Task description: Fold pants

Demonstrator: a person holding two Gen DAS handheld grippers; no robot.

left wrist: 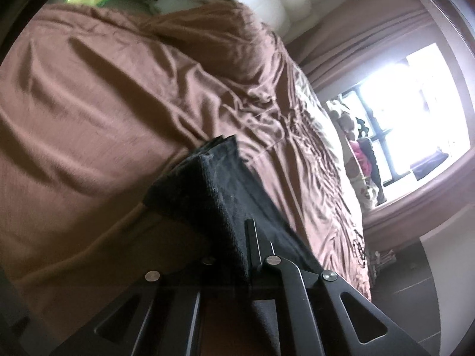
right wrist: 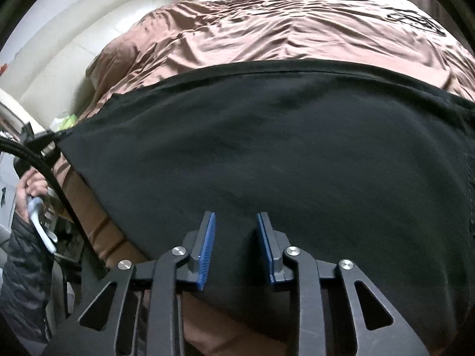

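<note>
Left tongs (left wrist: 237, 225) pinching matte black pants (left wrist: 219, 190)

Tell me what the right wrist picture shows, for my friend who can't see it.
Black pants lie spread across a brown bedspread. The right gripper hovers over their near edge, its blue pads apart with black cloth between them.

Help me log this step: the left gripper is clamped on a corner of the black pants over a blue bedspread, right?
Not quite. The left gripper is clamped on a corner of the black pants, but the bedspread beneath is brown, not blue. The left wrist view shows this.
</note>
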